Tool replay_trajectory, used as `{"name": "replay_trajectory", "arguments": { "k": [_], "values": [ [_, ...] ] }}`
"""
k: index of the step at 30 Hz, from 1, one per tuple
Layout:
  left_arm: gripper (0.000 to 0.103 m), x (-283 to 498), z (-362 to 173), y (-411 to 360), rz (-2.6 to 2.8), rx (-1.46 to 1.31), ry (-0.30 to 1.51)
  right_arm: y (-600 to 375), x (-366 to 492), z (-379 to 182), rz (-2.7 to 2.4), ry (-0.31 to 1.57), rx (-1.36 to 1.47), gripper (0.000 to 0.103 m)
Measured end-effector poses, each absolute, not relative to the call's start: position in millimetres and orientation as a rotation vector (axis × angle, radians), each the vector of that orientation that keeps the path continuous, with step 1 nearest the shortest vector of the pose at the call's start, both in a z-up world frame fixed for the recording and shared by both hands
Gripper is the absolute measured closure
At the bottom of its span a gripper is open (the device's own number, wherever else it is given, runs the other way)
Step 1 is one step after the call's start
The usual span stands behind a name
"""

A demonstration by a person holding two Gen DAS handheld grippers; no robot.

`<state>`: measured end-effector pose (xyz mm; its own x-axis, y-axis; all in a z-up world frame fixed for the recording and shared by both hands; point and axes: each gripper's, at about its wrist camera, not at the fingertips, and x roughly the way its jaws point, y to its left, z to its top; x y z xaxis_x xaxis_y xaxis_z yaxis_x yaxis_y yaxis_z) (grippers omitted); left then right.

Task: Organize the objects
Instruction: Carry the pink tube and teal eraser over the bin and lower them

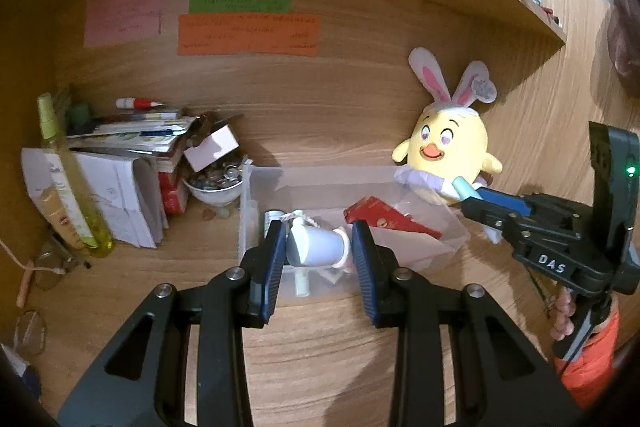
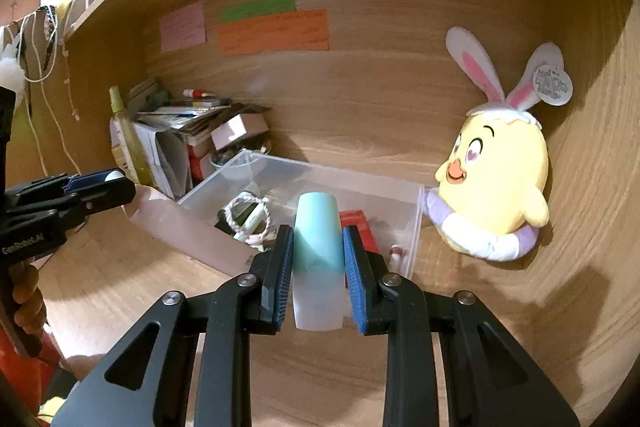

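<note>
- Left tongs (image 1: 320, 255): black linkage arms, ribbed blue pads, clenched on a smooth white conical bottle (image 1: 316, 247) lying crosswise between the pads, above the near end of the bin.
- Right tongs (image 2: 316, 263): same build, clamped on a matte mint-to-white cylindrical tube (image 2: 318, 251) running lengthwise between the pads, tip forward over the bin's near wall.
- Clear plastic bin (image 2: 416, 219): rectangular, translucent, standing on the wood-grain worktop (image 2: 460, 327); holding a red flat box (image 1: 390, 219) and a braided cord loop (image 2: 248, 211).
- Plush chick (image 2: 496, 179): soft yellow, rounded, rabbit ears, leaning against the back panel just beside the bin.
- Stacked papers (image 1: 132, 135) and a tall yellow-green bottle (image 1: 66, 179) at left.
</note>
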<state>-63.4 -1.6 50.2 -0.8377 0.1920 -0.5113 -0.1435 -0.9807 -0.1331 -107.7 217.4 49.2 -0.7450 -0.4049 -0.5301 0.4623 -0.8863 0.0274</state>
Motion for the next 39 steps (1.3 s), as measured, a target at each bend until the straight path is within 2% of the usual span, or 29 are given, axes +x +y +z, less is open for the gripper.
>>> {"name": "replay_trajectory", "arguments": {
  "k": [3, 4, 5, 6, 7, 15, 17, 18, 19, 21, 22, 25, 30, 36, 37, 38, 39],
  "values": [
    [0.07, -71, 50, -2, 2.848, -0.802, -0.144, 215, -115, 51, -2.566, 0.157, 0.745, 0.08],
    [0.078, -75, 49, -2, 2.843, -0.802, -0.152, 213, -118, 51, -2.567, 0.162, 0.743, 0.08],
    [0.079, -79, 49, -1, 2.835, -0.809, -0.152, 212, -121, 52, -2.567, 0.173, 0.743, 0.08],
    [0.088, -81, 49, -1, 2.832, -0.812, -0.154, 210, -123, 53, -2.566, 0.183, 0.742, 0.08],
    [0.09, -85, 48, 0, 2.833, -0.818, -0.151, 209, -126, 54, -2.566, 0.192, 0.741, 0.08],
    [0.09, -111, 22, -5, 2.812, -0.961, -0.149, 198, -158, 44, -2.54, 0.228, 0.8, 0.08],
    [0.088, -110, 16, -8, 2.806, -0.992, -0.136, 195, -164, 39, -2.53, 0.24, 0.824, 0.08],
    [0.078, -109, 13, -10, 2.797, -1.014, -0.13, 193, -167, 37, -2.523, 0.244, 0.834, 0.08],
    [0.062, -107, 9, -13, 2.784, -1.039, -0.126, 191, -172, 35, -2.514, 0.249, 0.848, 0.08],
    [0.045, -104, 0, -18, 2.779, -1.069, -0.113, 189, -179, 31, -2.503, 0.261, 0.869, 0.08],
    [0.043, -102, -6, -20, 2.779, -1.094, -0.092, 188, -182, 30, -2.501, 0.268, 0.877, 0.08],
    [0.042, -100, -26, -25, 2.752, -1.196, -0.065, 185, -193, 25, -2.488, 0.278, 0.912, 0.08],
    [0.039, -94, -59, -41, 2.689, -1.361, -0.153, 176, -204, 16, -2.472, 0.315, 0.949, 0.08],
    [0.037, -89, -75, -48, 2.657, -1.424, -0.229, 158, -216, 4, -2.433, 0.37, 0.988, 0.08],
    [0.037, -89, -75, -47, 2.658, -1.421, -0.229, 155, -217, 2, -2.428, 0.378, 0.993, 0.08],
    [0.043, -89, -74, -46, 2.657, -1.409, -0.232, 151, -218, -1, -2.422, 0.385, 0.998, 0.08],
    [0.056, -88, -74, -43, 2.644, -1.395, -0.228, 149, -219, -2, -2.417, 0.391, 1.002, 0.08]
  ]
}}
